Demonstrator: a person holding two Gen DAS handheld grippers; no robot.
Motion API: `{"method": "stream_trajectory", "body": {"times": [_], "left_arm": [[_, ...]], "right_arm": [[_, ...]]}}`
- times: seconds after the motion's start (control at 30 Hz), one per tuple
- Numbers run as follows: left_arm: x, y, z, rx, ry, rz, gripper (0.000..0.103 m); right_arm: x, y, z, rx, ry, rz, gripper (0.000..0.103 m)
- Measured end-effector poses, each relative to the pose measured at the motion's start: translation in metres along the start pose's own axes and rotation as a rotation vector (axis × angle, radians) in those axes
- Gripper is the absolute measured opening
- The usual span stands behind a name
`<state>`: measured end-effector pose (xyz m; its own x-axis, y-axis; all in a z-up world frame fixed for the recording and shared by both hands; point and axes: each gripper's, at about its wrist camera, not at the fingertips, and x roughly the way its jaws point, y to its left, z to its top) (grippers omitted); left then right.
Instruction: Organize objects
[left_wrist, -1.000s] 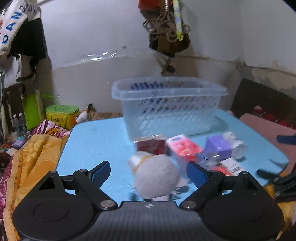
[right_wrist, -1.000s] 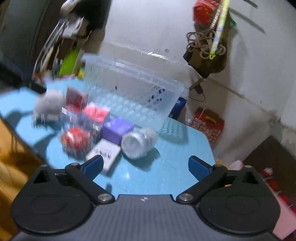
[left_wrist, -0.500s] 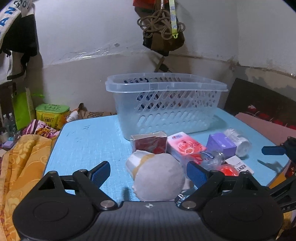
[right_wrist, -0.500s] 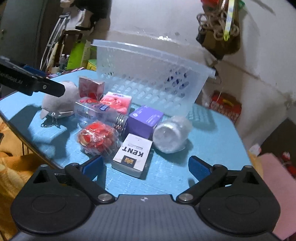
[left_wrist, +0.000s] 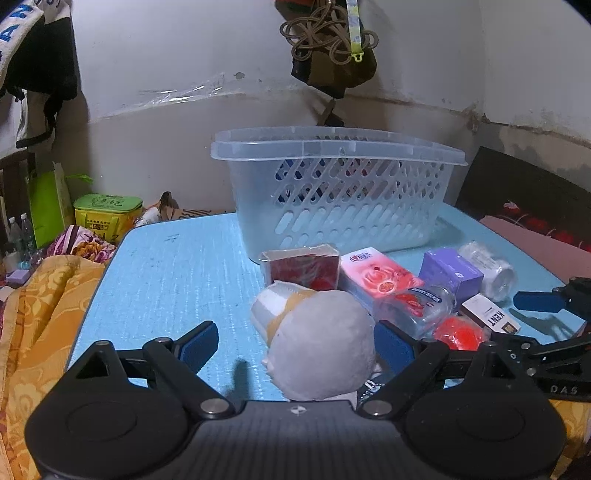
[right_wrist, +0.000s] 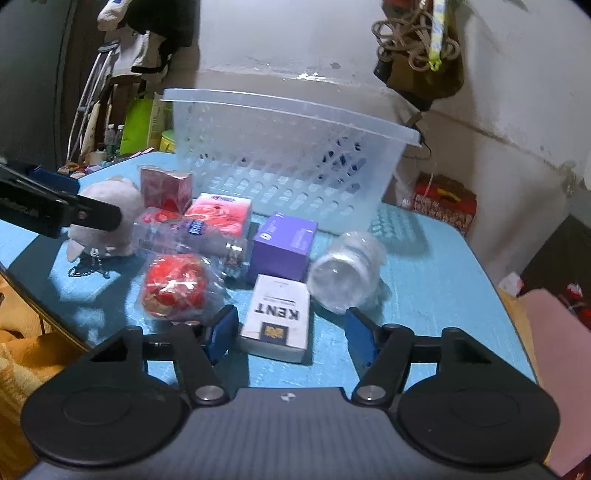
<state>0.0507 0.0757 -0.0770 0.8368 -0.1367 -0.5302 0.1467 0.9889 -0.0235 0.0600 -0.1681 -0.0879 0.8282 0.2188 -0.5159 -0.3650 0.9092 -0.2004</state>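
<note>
Near the table's (right_wrist: 436, 295) front edge, the right gripper (right_wrist: 291, 328) is straddling the cigarette pack (right_wrist: 279, 317), fingers narrowed since half a second ago but not yet clamped. Left gripper (left_wrist: 295, 341), fingers apart, is flanking the plush toy (left_wrist: 321, 354). Basket (right_wrist: 280, 162) is waiting at the back edge, so first pickups seem imminent.

The left gripper (left_wrist: 295, 345) is matte black plastic: two angled linkage arms with triangular cut-outs, each pivoting on a silver screw, above two round black discs and a ribbed grey central housing marked with a small white cross-circle emblem. Its fingertips (left_wrist: 198, 345) carry flat blue pads. The right gripper (right_wrist: 291, 330) has the same build, with blue-padded fingertips (right_wrist: 223, 328) and silver pivot screws.
</note>
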Motion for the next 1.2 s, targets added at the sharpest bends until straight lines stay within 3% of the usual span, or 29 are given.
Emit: {"method": "stream_trajectory", "body": {"times": [0.2, 0.3, 0.37, 0.43, 0.73, 1.2], "left_arm": [[0.010, -0.019, -0.004, 0.062, 0.032, 0.020, 0.093], [0.015, -0.025, -0.007, 0.090, 0.045, 0.033, 0.093], [0.013, -0.025, -0.007, 0.096, 0.035, 0.045, 0.088], [0.009, -0.023, -0.005, 0.092, 0.021, 0.026, 0.072], [-0.008, -0.024, 0.004, 0.115, -0.034, 0.029, 0.072], [-0.043, -0.009, 0.022, 0.035, -0.169, 0.032, 0.072]], "right_arm": [[0.000, 0.007, 0.003, -0.032, -0.001, 0.026, 0.044], [-0.001, 0.006, 0.004, -0.034, 0.008, 0.031, 0.043], [-0.002, 0.004, 0.005, -0.030, 0.017, 0.036, 0.042], [-0.004, 0.002, 0.005, -0.027, 0.018, 0.039, 0.042], [-0.028, -0.012, 0.017, 0.023, -0.053, 0.040, 0.041], [-0.052, -0.034, 0.038, 0.112, -0.174, 0.047, 0.041]]}}
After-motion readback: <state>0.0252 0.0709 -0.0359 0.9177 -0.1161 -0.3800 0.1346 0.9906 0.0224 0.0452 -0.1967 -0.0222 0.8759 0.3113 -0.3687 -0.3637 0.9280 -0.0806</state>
